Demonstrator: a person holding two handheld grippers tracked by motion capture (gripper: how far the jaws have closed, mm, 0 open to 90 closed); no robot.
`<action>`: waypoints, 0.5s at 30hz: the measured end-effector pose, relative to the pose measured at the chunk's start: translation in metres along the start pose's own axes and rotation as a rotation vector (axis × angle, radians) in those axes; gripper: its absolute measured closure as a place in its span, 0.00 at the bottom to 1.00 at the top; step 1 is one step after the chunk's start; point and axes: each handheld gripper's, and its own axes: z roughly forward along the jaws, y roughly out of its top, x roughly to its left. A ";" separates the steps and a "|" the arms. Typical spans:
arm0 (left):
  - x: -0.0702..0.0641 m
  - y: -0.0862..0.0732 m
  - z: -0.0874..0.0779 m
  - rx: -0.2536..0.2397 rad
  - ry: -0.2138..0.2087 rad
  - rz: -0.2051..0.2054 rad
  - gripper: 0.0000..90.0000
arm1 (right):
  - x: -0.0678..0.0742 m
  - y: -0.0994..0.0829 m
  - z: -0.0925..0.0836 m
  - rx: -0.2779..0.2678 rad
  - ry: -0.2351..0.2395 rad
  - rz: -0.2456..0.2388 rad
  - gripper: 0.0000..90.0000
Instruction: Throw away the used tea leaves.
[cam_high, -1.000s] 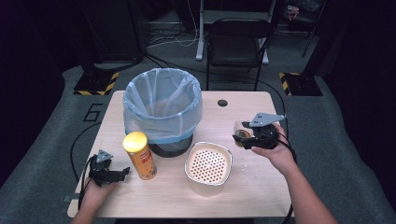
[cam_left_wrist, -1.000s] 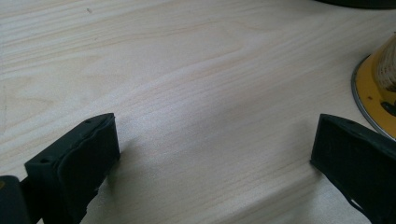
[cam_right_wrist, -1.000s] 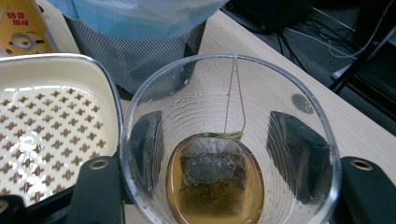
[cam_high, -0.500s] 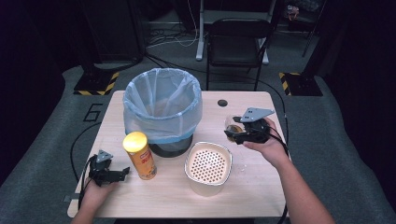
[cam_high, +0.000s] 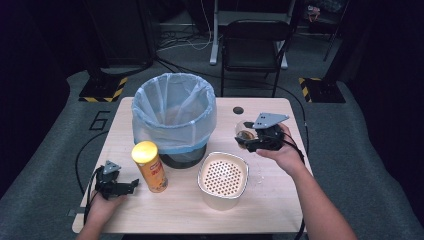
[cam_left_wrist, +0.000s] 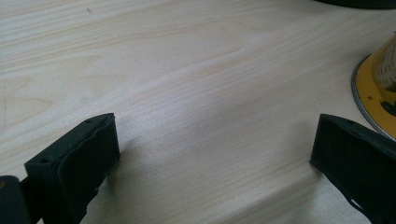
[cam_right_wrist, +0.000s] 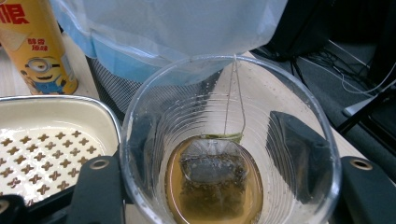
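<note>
The right gripper is clasping a clear plastic cup, its two black jaws pressing on the cup's sides. The cup is standing upright in the grip and is holding a little amber liquid with a tea bag lying at the bottom (its string is running up the inner wall to the rim). In the high view the cup is sitting at the right side of the table, between the bin and the person's right hand, just beyond the far right corner of the strainer.

The bin is standing at the far middle of the table, lined with a pale blue bag that is folding over its rim. Near it, a cream square strainer with a perforated floor is resting on the wood. To the left of the strainer, a yellow crisp can is standing upright with its lid on.

The left gripper is resting on the table at the near left, its jaws standing wide apart with only bare wood between them. In the left gripper view the can's base is showing just beyond the right-hand jaw, not touching it.
</note>
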 end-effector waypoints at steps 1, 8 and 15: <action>0.000 0.000 0.000 0.000 0.000 0.000 0.01 | 0.001 0.001 0.000 -0.004 0.001 -0.008 0.41; 0.000 0.000 0.000 0.000 0.000 0.000 0.01 | 0.019 0.005 -0.002 -0.062 0.001 -0.165 0.41; 0.000 0.000 0.000 0.000 0.000 0.000 0.01 | 0.038 0.006 -0.004 -0.094 -0.066 -0.319 0.41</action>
